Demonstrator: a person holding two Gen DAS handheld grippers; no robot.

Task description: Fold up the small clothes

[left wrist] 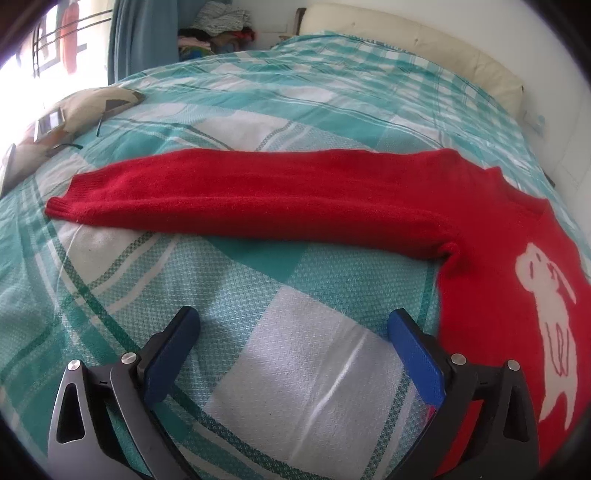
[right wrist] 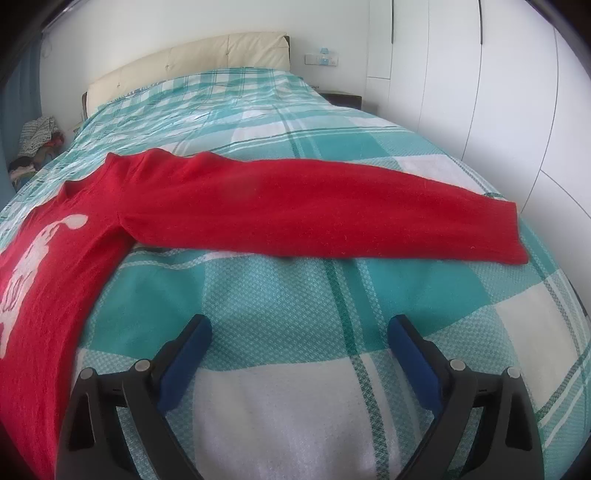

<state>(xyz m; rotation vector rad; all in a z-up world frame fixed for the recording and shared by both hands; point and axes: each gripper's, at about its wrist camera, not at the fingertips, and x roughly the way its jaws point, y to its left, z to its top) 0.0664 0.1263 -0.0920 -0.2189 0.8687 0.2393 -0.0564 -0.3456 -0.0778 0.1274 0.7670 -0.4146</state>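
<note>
Bedroom light fell across a bed (left wrist: 280, 369) covered in a teal, white and green plaid blanket, with a cream padded headboard (right wrist: 192, 59) at its far end and white wardrobe doors (right wrist: 480, 74) along the wall at 2 o'clock in the right wrist view. A red knitted sweater (left wrist: 480, 229) lay flat on the blanket, face up, with both sleeves stretched straight out to the sides. Its front carried a white rabbit design (left wrist: 550, 325) outlined in thin red lines.

In the left wrist view, the sweater's body sat at 3 o'clock and one sleeve (left wrist: 240, 195) ran across the middle toward 9 o'clock, ending in a ribbed cuff. The left claw (left wrist: 291, 325) was spread wide with nothing between its blue pads, hovering over bare blanket; its right-hand finger (left wrist: 417, 362) overlapped the sweater's side edge, though contact could not be judged.

In the right wrist view, the body sat at 9 o'clock and the other sleeve (right wrist: 332, 218) reached toward 3 o'clock. The right claw (right wrist: 299, 332) was likewise spread wide and empty above the blanket, near the sleeve but apart from it.

A pile of clothes (left wrist: 221, 18) sat beyond the bed at 11 o'clock in the left wrist view.
</note>
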